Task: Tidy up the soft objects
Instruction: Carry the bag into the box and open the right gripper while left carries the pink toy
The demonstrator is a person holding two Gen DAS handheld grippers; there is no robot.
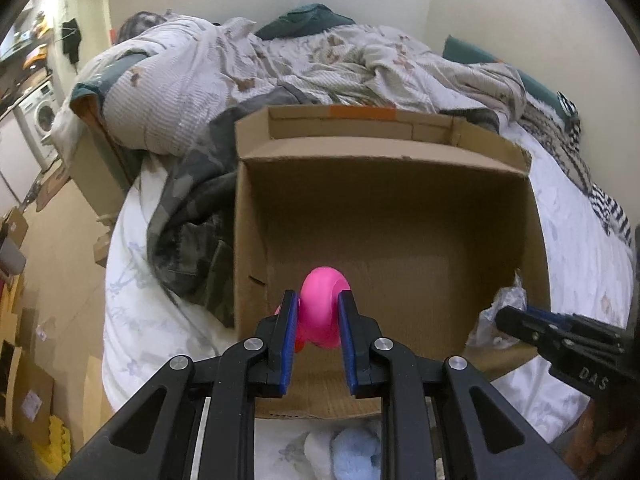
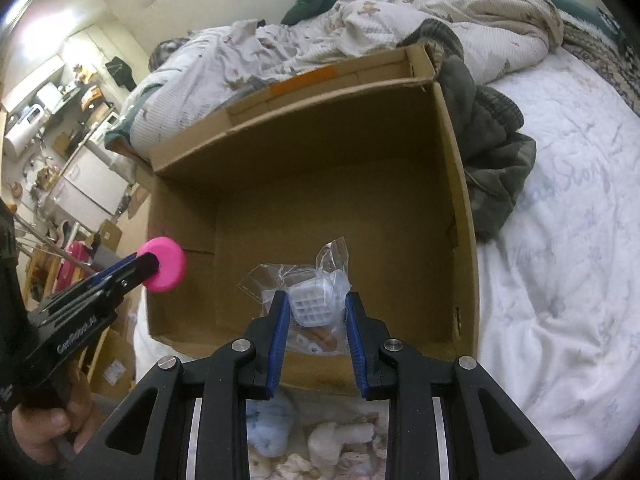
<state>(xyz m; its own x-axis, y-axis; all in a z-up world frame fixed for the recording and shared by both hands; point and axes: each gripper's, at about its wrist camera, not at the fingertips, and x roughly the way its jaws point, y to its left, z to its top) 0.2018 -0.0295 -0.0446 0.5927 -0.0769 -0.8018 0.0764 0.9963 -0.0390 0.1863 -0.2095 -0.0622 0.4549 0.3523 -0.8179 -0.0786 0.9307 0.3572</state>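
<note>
Nearest to both cameras, below the black arms, some plush toys [image 2: 268, 432] lie on the bed [image 2: 560, 280], pale blue and cream, not yet picked up. Just beyond them stands an open cardboard box [image 1: 248, 240] on the white cover, and its bottom looks bare.

The left tool [image 1: 318, 310] pinches a pink rounded toy [image 1: 322, 300] between its blue pads [image 1: 292, 320]; the jaws are narrow and press on both sides of it. It hangs over the near left part of the box, close to the left wall. The right tool [image 2: 314, 312] pinches a clear plastic bag [image 2: 316, 280] with a small white gridded piece and something brownish inside; its jaws stand a little wider, pressed on the bag. It hangs over the near edge of the box, toward the right side.

The step in hand seems to be the carrying of two items to the box, one in each tool. The next move probably calls for bringing each item lower inside the walls and then spreading the jaws, so that nothing bounces out. The pink toy is close to the wall, so it may need to go a little more toward the middle. After that the plush toys remain to be collected.
</note>
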